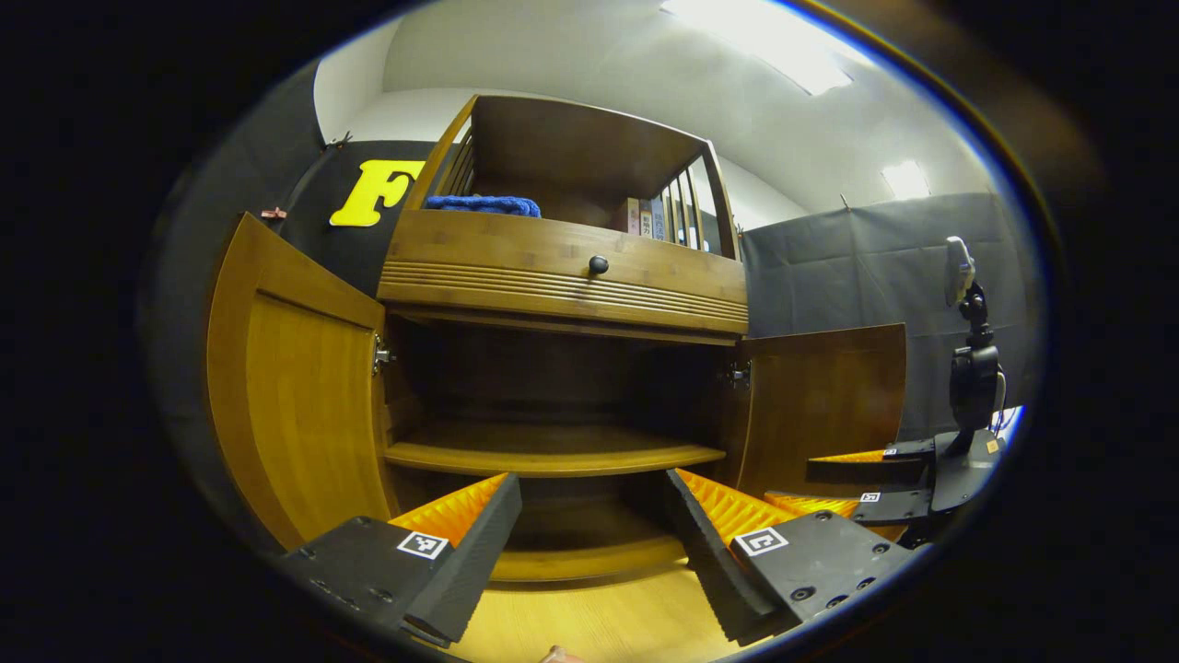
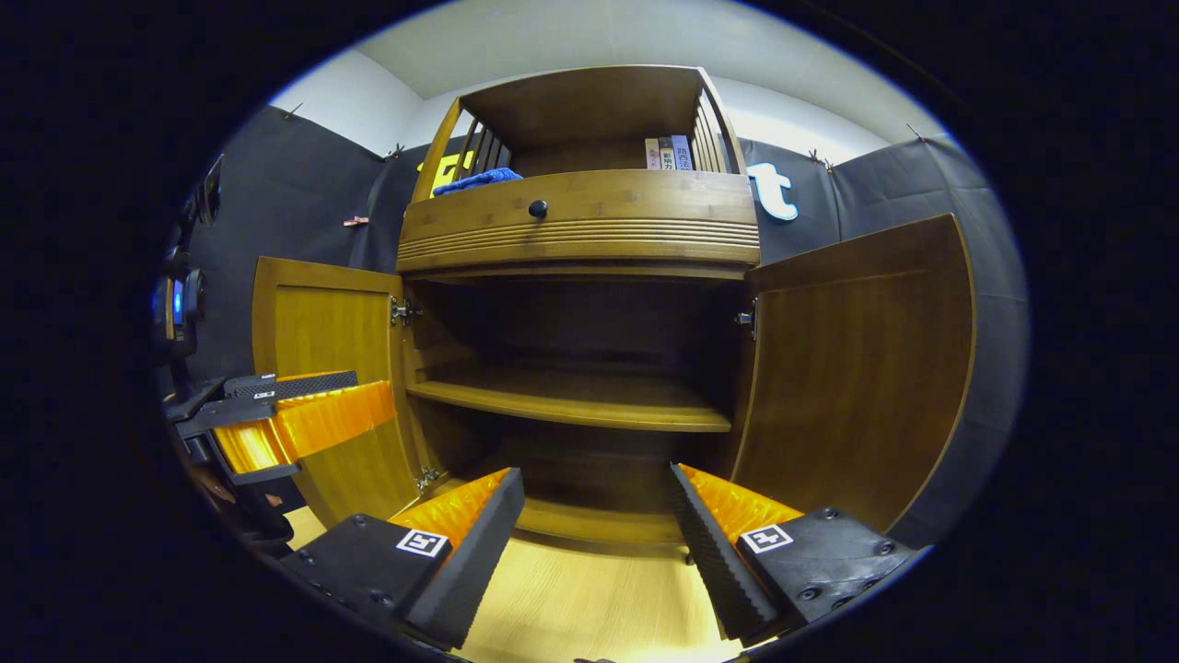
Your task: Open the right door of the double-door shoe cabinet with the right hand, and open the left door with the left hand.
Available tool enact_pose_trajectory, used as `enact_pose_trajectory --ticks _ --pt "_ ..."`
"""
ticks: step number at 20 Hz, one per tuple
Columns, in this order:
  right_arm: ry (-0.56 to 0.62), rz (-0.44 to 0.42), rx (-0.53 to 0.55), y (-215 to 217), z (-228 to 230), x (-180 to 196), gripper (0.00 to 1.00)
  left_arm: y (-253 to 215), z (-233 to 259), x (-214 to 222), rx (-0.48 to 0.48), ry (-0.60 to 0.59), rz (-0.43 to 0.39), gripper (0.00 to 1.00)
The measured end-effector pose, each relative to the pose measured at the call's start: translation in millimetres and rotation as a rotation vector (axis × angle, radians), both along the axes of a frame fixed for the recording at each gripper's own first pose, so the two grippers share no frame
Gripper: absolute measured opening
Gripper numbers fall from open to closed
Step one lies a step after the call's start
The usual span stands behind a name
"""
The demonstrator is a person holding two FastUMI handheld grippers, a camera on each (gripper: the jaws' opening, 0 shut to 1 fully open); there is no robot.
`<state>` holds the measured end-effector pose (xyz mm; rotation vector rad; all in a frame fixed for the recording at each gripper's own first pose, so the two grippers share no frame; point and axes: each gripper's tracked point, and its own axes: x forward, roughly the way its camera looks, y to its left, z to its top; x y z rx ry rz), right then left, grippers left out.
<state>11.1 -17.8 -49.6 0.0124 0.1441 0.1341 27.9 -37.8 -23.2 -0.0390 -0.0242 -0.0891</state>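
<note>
Your shoe cabinet (image 1: 562, 276) stands with both lower doors swung wide. In the left gripper view the left door (image 1: 295, 387) hangs open to the left of the cabinet's dark interior, and the right door (image 1: 820, 405) stands open on the opposite side. Inside the cabinet a single shelf (image 1: 553, 456) runs across, with nothing visible on it. Above the doors sits a drawer front with a round black knob (image 1: 599, 265), and on top of the cabinet lie a blue cloth (image 1: 484, 204) and a few books (image 1: 645, 217).

Your left gripper (image 1: 589, 525) is spread apart, holding nothing, pointed at the cabinet's open interior just in front of its base. Your right gripper (image 2: 594, 520) is likewise spread and empty, facing the same opening. In the right gripper view the left gripper shows in front of the left door, with its fingers apart. Both grippers hover over the light wooden floor (image 2: 589, 599) before the cabinet, touching neither door.
</note>
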Motion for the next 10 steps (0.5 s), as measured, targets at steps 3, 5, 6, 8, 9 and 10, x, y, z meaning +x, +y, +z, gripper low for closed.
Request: enact_pose_trajectory --ticks 3,5,6,8,9,10 --pt "0.002 0.008 -0.004 -0.5 -0.3 1.7 0.99 -1.8 0.6 -0.4 -0.006 -0.002 0.002 0.98" --pt "0.004 0.011 -0.011 -1.6 -1.1 1.9 0.99 -3.5 -0.6 0.4 -0.011 0.001 0.001 0.97" --pt "0.005 0.013 -0.01 -1.6 -1.6 1.4 0.99 -4.5 -2.2 1.4 -0.013 0.003 0.001 0.99" --pt "0.007 0.016 -0.006 -1.8 -1.2 1.9 0.99 -5.4 -3.3 2.4 -0.017 0.006 0.003 0.99" --pt "0.006 0.017 -0.006 -2.5 -1.6 2.2 0.99 -5.9 -2.8 2.9 -0.018 0.007 0.005 0.99" --pt "0.005 0.017 -0.009 -3.7 -1.3 2.4 0.99 -6.4 -3.1 3.8 -0.018 0.007 0.005 0.98"
